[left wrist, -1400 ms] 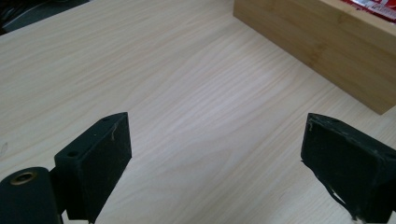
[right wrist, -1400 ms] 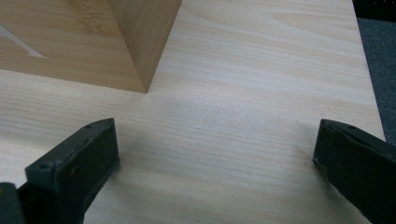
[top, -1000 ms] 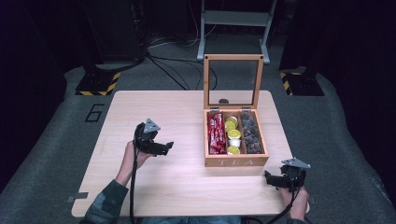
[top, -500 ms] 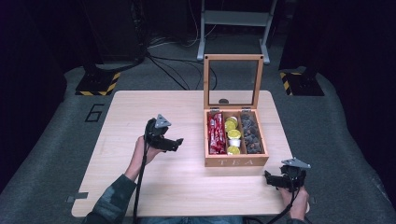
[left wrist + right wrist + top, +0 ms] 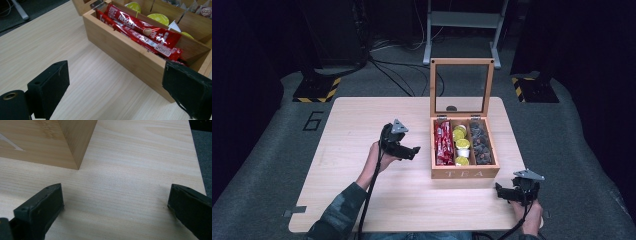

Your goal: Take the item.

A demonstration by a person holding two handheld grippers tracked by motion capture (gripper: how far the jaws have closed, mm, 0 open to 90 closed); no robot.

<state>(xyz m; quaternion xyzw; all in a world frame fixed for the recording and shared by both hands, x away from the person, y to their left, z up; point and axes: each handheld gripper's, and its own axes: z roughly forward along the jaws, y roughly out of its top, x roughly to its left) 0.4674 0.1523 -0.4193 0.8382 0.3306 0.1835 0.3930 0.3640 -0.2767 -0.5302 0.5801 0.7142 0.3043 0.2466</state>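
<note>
Jaws on the left gripper [image 5: 412,151] are spread wide w/ nothing between them, hanging just off the tea box [image 5: 464,173], at approx 9 o'clock from its left wall in the high view. Looks to me like the red coffee sticks [image 5: 140,30] are what it's going for. They lie in the left compartment, right behind that wall, stacked, long axis running along the wall, i.e. front-to-back of the box (6 to 12 o'clock from above). In the left gripper view they sit at about 1 o'clock from the jaws, slanting away up-left to down-right, so the open gap is already more or less crosswise to them. Top stick lies a bit above the rim, so prob an easy pinch from above, imo.

Left gripper is way nearer. Right gripper [image 5: 512,192] is also wide open and empty, parked low on the table [image 5: 362,115] near the box's front right corner, at 4-5 o'clock from it; its own view has the box corner [image 5: 77,166] at 11 o'clock.

Next compartment over holds yellow-lidded pods [image 5: 461,144], then dark packets [image 5: 481,145] in the right one. Glass lid [image 5: 461,87] stands upright at the back, 12 o'clock side, so no coming in from there. Lots of bare tabletop left of the box for moving. Main snag I'd guess: the left wall and the divider leave tight room beside the sticks.
</note>
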